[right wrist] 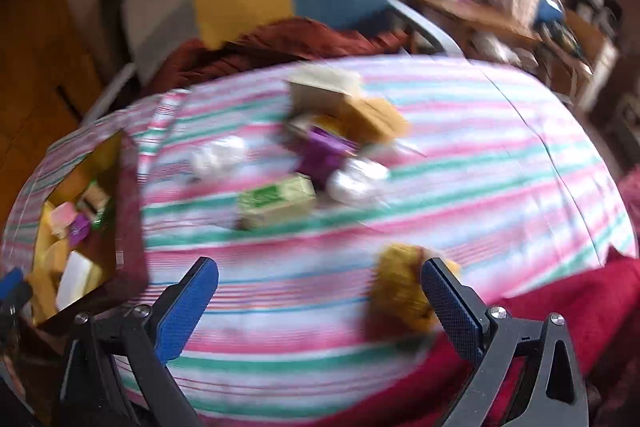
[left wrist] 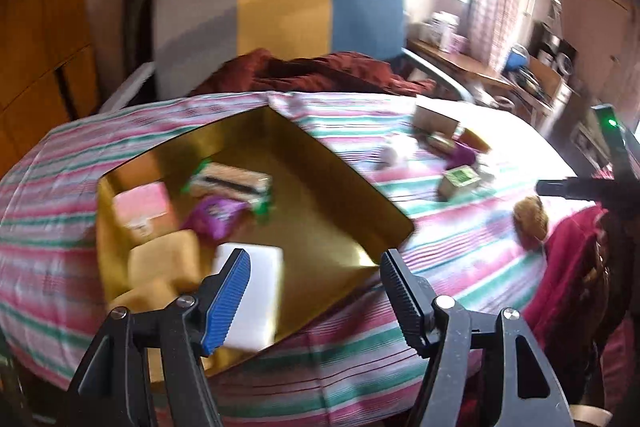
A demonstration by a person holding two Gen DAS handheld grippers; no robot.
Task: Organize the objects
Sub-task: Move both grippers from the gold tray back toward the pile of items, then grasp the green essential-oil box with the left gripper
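Gold cardboard lines the open box (left wrist: 320, 187) that fills the middle of the left wrist view, resting on a bed (left wrist: 460, 267) covered in pink, green and white stripes. Inside the box, toward its left side, lie a pink packet (left wrist: 140, 207), a purple packet (left wrist: 218, 215), a tan packet with green ends (left wrist: 232, 183), a yellow block (left wrist: 164, 263) and a white box (left wrist: 256, 291) at the lower edge.

The left gripper (left wrist: 316, 291) sits at the bottom of that frame over the box's near corner, its fingers (left wrist: 228, 299) apart with nothing between them; the white box shows just behind the blue pad (touching or not, I cannot tell).

In the right wrist view, heavily blurred, the same box (right wrist: 124, 227) appears at the far left edge. A cluster of loose things lies in the upper middle of the frame: a green carton (right wrist: 276, 203), a purple carton (right wrist: 324, 151), a tan box (right wrist: 320, 91), a brown box (right wrist: 376, 119) and two white bundles (right wrist: 218, 155), (right wrist: 356, 183).

The right gripper (right wrist: 320, 303) is at the bottom of the frame with fingers (right wrist: 188, 307) wide apart and empty. A yellow-brown crinkled packet (right wrist: 400, 287) lies on the bed just inside the right finger, beside a red cloth (right wrist: 560, 291) at the lower right.
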